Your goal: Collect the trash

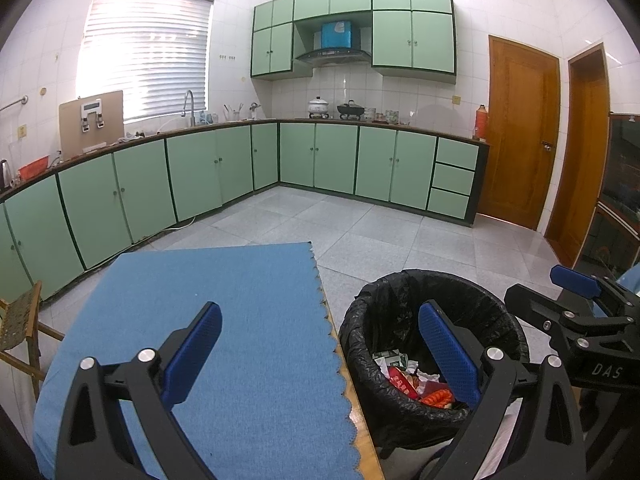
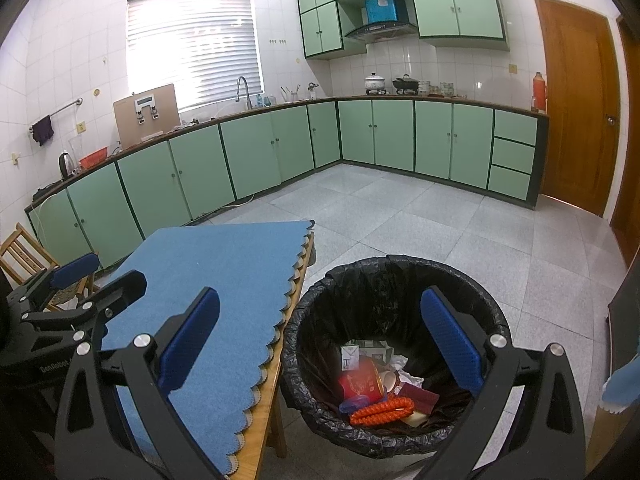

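The left gripper point(image 1: 320, 348) has its jaws wide apart with nothing between them. One blue pad point(image 1: 192, 356) sits low and left of the middle in the left wrist view, over the blue cloth point(image 1: 224, 320). The other pad shows in front of the trash bin point(image 1: 400, 292), low and right of the middle. The right gripper point(image 2: 320, 344) has its jaws wide apart too, and they hold nothing. In the right wrist view one of its pads is over the cloth at the lower left, and the other is in front of the bin at the lower right.

The cloth has a wavy edge and covers a wooden table point(image 2: 268, 404). The bin stands on the floor point(image 2: 400, 220) just beside the table, in the lower middle of the right wrist view. It is lined with a black bag point(image 2: 472, 300).

The trash is inside the bin, at the bottom. There is a red cup point(image 2: 360, 384), an orange braided thing point(image 2: 380, 410), some white crumpled paper point(image 2: 408, 378) and a small green and white box point(image 2: 352, 356).

Farther off, green cabinets point(image 2: 256, 152) run along the walls across the middle of both views. A bright window with blinds point(image 2: 196, 44) is at the upper left. A brown door point(image 2: 576, 104) is at the right. A wooden chair point(image 2: 24, 256) stands at the left edge.
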The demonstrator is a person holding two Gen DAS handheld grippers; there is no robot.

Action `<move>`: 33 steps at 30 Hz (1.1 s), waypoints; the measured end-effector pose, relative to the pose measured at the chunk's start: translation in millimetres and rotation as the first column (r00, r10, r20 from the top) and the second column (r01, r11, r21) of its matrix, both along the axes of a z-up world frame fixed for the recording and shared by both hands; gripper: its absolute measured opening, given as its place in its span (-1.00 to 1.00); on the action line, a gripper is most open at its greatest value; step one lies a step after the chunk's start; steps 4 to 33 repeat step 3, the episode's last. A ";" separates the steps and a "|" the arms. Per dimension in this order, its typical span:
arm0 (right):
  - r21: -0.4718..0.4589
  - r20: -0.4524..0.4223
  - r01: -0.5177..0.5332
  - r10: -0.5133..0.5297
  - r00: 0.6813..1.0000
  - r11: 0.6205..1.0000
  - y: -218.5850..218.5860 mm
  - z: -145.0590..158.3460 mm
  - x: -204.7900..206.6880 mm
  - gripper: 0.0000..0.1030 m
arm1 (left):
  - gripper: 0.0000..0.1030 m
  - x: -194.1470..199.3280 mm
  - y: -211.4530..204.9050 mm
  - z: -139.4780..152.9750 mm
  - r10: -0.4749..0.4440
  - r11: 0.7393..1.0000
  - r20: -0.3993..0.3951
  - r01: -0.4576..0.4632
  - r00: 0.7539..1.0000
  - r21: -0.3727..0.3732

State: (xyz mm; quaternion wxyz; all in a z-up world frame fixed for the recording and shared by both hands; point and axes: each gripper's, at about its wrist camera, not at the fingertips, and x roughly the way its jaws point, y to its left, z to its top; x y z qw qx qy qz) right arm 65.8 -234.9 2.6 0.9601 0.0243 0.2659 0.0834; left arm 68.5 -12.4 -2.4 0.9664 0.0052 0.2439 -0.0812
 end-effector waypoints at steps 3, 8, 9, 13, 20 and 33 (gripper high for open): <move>0.000 -0.003 -0.001 0.001 1.000 1.000 0.0 -0.4 0.2 0.90 | 0.88 0.2 -1.3 0.0 0.000 1.000 -0.001 0.000 1.000 0.000; 0.000 -0.003 -0.001 0.001 1.000 1.000 0.0 -0.4 0.2 0.90 | 0.88 0.2 -1.3 0.0 0.000 1.000 -0.001 0.000 1.000 0.000; 0.000 -0.003 -0.001 0.001 1.000 1.000 0.0 -0.4 0.2 0.90 | 0.88 0.2 -1.3 0.0 0.000 1.000 -0.001 0.000 1.000 0.000; 0.000 -0.003 -0.001 0.001 1.000 1.000 0.0 -0.4 0.2 0.90 | 0.88 0.2 -1.3 0.0 0.000 1.000 -0.001 0.000 1.000 0.000; 0.000 -0.003 -0.001 0.001 1.000 1.000 0.0 -0.4 0.2 0.90 | 0.88 0.2 -1.3 0.0 0.000 1.000 -0.001 0.000 1.000 0.000; 0.000 -0.003 -0.001 0.001 1.000 1.000 0.0 -0.4 0.2 0.90 | 0.88 0.2 -1.3 0.0 0.000 1.000 -0.001 0.000 1.000 0.000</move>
